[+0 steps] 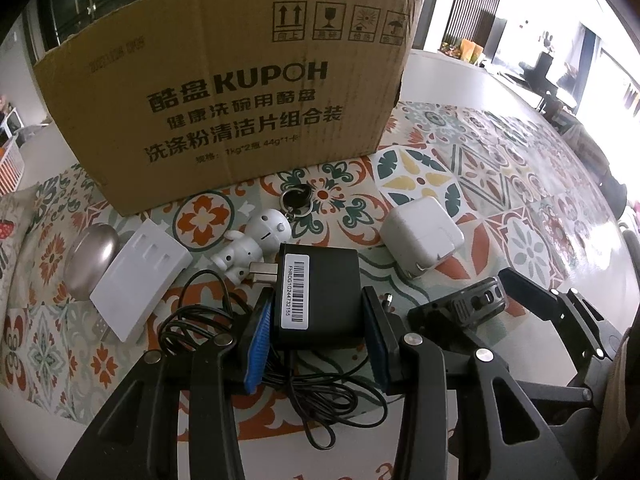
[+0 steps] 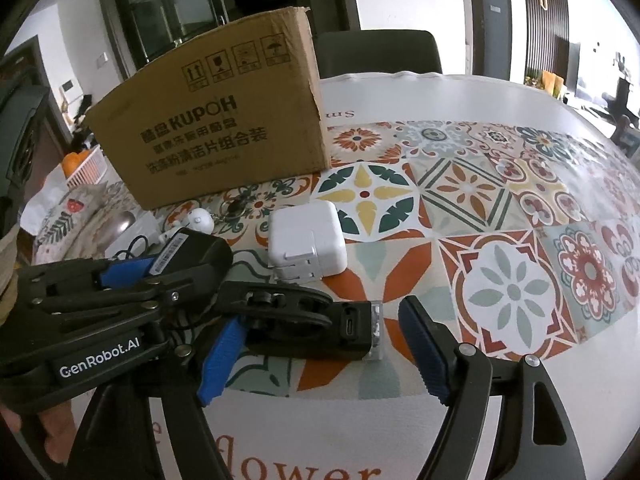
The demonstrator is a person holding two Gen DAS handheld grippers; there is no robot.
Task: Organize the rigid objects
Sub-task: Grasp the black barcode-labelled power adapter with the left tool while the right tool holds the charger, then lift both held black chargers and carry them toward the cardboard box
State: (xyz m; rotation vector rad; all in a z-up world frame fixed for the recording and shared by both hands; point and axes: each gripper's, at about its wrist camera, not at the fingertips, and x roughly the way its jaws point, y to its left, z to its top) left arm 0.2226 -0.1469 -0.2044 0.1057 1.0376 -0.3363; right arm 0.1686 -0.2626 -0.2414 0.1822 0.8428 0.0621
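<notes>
My left gripper [image 1: 316,338] is shut on a black power adapter [image 1: 316,292] with a barcode label, its blue pads pressing both sides. The adapter's thin black cable [image 1: 320,400] lies coiled on the tablecloth below it. My right gripper [image 2: 320,356] stands open around a small black clamp-like device [image 2: 312,328] with a clear end; the right pad [image 2: 420,348] is clear of it. A white cube charger [image 2: 306,240] lies just beyond. The cardboard box [image 1: 240,92] stands upright behind everything.
A white figurine [image 1: 256,244], a key ring with a black tag [image 1: 298,200], a flat white block [image 1: 140,280] and a metallic oval [image 1: 92,252] lie in front of the box. The patterned tablecloth [image 2: 500,208] stretches away to the right. A dark chair [image 2: 376,52] stands behind the table.
</notes>
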